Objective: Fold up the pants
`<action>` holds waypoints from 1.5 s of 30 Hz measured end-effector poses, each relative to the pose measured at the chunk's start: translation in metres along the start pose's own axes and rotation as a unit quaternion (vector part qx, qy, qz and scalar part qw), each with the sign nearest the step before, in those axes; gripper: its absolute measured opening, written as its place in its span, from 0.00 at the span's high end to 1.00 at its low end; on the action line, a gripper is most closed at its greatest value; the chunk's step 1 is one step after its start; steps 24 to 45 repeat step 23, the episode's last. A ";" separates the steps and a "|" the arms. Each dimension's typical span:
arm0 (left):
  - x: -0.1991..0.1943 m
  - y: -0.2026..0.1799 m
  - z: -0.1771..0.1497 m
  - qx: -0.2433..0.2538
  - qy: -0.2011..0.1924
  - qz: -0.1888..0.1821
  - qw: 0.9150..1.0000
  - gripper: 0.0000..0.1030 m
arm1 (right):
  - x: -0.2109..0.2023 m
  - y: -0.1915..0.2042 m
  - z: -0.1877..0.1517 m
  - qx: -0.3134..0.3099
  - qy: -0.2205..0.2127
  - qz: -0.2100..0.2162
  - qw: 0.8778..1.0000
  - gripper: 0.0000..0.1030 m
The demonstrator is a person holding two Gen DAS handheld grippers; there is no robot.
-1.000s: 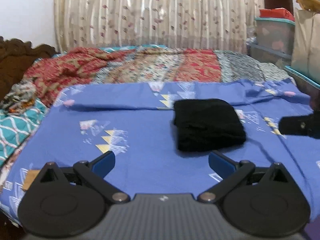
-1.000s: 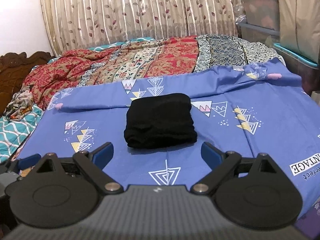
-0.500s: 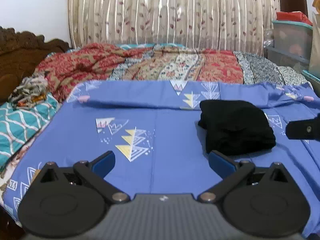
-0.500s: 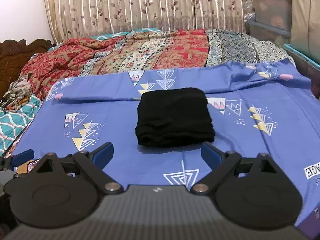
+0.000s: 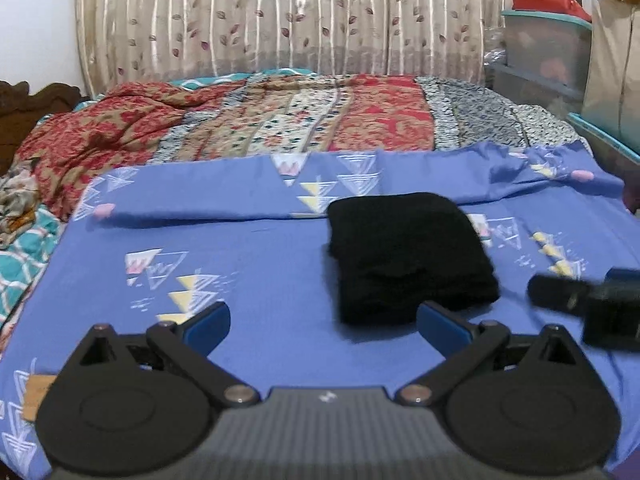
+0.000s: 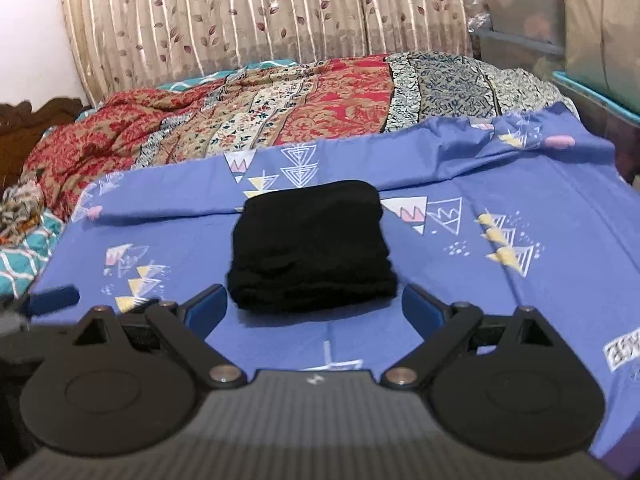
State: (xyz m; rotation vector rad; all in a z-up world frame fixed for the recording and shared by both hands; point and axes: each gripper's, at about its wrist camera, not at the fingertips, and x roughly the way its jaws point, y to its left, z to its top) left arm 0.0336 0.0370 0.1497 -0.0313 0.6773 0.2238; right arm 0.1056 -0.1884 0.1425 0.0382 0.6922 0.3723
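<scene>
Room: bedroom with a leaf-print curtain (image 5: 280, 20) behind a bed; storage boxes (image 5: 544, 52) were stacked at the far right.
Surface: a blue sheet (image 5: 260, 272) with triangle prints was spread over the near half of the bed; a red patterned quilt (image 6: 248, 132) lay beyond it.
Pants: the black pants (image 6: 312, 248) were found folded into a compact, thick rectangle, lying flat near the middle of the blue sheet (image 6: 500, 312).
Left gripper: the left gripper (image 5: 322, 326) was held low over the sheet with its jaws wide apart and nothing between them; the pants (image 5: 408, 256) lay ahead and to its right.
Right gripper: the right gripper (image 6: 314, 306) was noted directly in front of the bundle, jaws spread, empty, the near edge of the bundle sitting between the tips.
Handling (judged): soft, light, limp fabric; not fragile; the layers were expected to slide and sag if lifted by one corner.
Hold point (judged): the near folded edge, pinched through all layers, one gripper toward each end.
Progress (judged): the folding appeared essentially finished.
</scene>
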 end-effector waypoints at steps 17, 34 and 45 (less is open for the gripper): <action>0.072 -0.065 0.004 0.027 0.116 0.045 0.992 0.00 | 0.039 -0.064 -0.014 0.024 0.019 0.044 0.999 0.07; 0.082 -0.072 0.003 0.027 0.139 0.033 0.989 0.00 | 0.040 -0.066 -0.016 0.019 0.012 0.047 0.999 0.07; 0.082 -0.072 0.003 0.027 0.139 0.033 0.989 0.00 | 0.040 -0.066 -0.016 0.019 0.012 0.047 0.999 0.07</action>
